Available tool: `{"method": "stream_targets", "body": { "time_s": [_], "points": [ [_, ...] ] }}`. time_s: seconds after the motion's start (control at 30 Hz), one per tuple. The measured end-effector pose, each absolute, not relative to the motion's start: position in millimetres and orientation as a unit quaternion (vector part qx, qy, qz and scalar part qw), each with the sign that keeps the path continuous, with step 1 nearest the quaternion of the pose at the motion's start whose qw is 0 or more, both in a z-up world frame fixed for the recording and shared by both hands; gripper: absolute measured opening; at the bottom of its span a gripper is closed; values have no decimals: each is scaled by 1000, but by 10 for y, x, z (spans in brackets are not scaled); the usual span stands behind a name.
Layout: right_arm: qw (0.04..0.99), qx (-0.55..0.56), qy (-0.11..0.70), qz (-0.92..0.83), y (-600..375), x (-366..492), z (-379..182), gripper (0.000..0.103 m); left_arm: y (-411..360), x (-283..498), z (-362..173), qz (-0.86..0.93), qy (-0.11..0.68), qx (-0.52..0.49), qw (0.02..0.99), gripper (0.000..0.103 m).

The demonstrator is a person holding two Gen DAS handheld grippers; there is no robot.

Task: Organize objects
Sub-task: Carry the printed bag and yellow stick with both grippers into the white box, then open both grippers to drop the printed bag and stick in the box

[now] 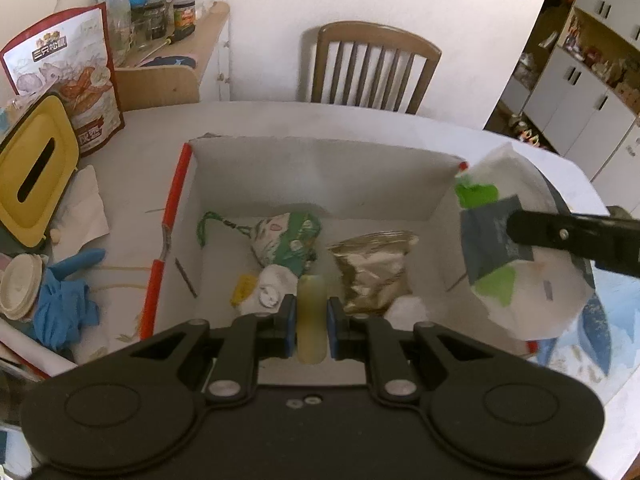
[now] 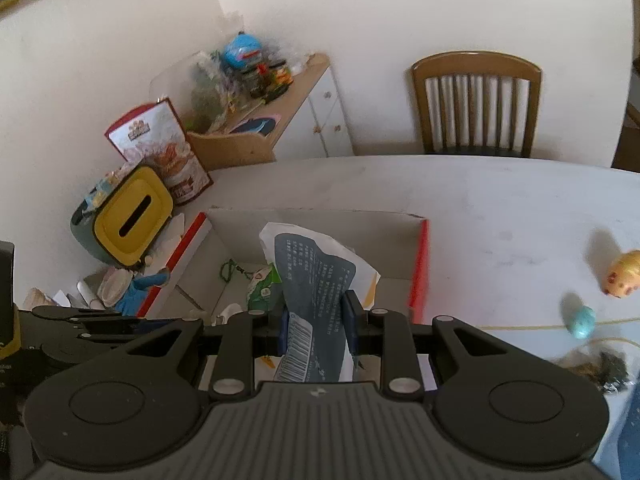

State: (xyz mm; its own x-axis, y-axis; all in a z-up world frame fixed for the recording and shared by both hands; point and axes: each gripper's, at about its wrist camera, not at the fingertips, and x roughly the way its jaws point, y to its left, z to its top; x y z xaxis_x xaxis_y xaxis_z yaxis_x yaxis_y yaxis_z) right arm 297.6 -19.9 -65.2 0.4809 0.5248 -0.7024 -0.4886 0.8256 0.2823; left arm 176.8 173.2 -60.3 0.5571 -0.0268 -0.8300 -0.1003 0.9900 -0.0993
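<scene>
My left tongs (image 1: 311, 316) are pinched onto a small pale-yellow tube (image 1: 311, 320), which stands upright between the blue pads just above the near part of the white cardboard box (image 1: 320, 168). My right tongs (image 2: 316, 320) are clamped on a white packet with a dark blue printed panel and a barcode (image 2: 312, 292); in the left view that same packet (image 1: 520, 264) hangs over the box's right wall, green patches showing on its other face.

Inside the box lie a green-and-white drawstring pouch (image 1: 286, 240), a crinkled gold foil bag (image 1: 374, 276) just to its right, and a small white-and-yellow item (image 1: 260, 292) near the tube — I cannot tell what it is.

Left of the box on the desk (image 1: 360, 124) sit a yellow-lidded tissue holder (image 1: 34, 172), a red-edged snack bag (image 1: 68, 76) standing behind it, and blue gloves (image 1: 64, 300). On the right side of the desk — well apart from the box — are a gold speckled egg-shaped toy (image 2: 622, 274) and a small turquoise one (image 2: 582, 322). A wooden chair (image 1: 372, 68) stands at the far edge.
</scene>
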Motion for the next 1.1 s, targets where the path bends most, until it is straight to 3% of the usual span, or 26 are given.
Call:
{"method": "stream_targets", "body": {
  "time_s": [0.57,0.87,1.1],
  "points": [
    [830,-34,469,300,250,3072,-1358,25,1938,1964,-997,32,519,-46,853,14],
    [831,-19,473,294,255,3076,-1387,26,1979,1971,-1122,32,540,-54,840,14],
    [830,-22,475,293,250,3064,-1359,28,1946,1979,-1166,31,545,-58,836,21]
  ]
}}
